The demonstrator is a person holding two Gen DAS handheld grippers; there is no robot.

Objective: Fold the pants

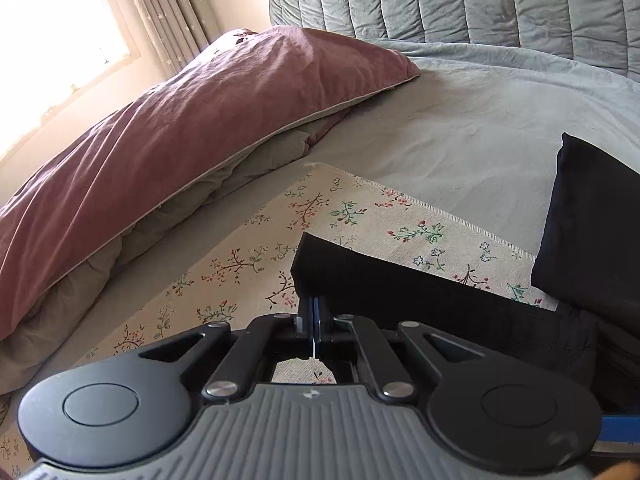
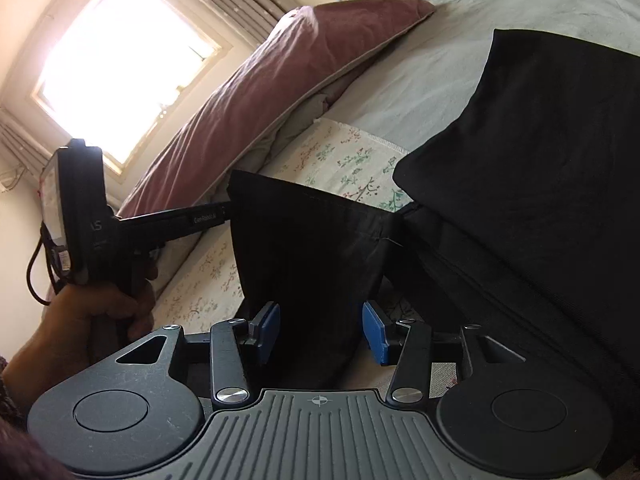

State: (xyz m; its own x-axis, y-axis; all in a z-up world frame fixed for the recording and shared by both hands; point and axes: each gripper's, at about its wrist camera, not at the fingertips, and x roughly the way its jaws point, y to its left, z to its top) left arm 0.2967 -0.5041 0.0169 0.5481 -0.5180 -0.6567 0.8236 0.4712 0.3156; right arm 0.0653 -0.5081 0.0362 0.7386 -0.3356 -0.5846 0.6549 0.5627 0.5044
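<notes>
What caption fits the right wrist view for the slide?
Right tool open around a raised fold of black pants; left tool pinches its far corner above the floral cloth.

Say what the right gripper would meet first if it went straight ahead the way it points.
Probably the black pants: the fabric already lies between the right gripper's open jaws, not pinched, so it would push into it almost at once.

Home bedroom
Made bed with mauve pillow, quilted headboard, curtained window, floral cloth
</notes>
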